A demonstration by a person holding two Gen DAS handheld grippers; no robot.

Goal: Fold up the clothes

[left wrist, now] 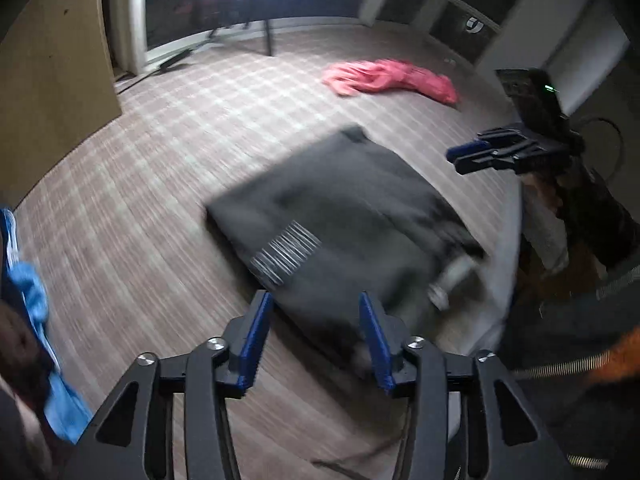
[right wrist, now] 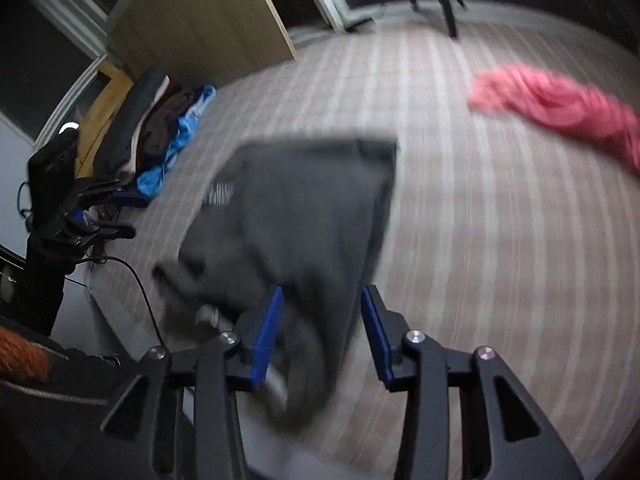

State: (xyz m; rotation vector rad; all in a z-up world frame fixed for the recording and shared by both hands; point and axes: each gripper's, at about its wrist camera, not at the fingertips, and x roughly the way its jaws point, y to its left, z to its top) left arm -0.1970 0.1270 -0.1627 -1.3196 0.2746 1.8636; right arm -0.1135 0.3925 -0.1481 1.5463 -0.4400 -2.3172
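Both grippers stand partly open and grip nothing: the left gripper (left wrist: 316, 332) and the right gripper (right wrist: 322, 332) each hang over the near edge of a dark grey folded garment (left wrist: 340, 216), pads clear of the cloth. It lies flat on the plaid carpet (left wrist: 160, 160), blurred, a white striped print (left wrist: 286, 252) facing up. Beyond it sprawls a crumpled pink garment (left wrist: 390, 80); a heap of blue and brown clothes (right wrist: 176, 128) sits well apart.
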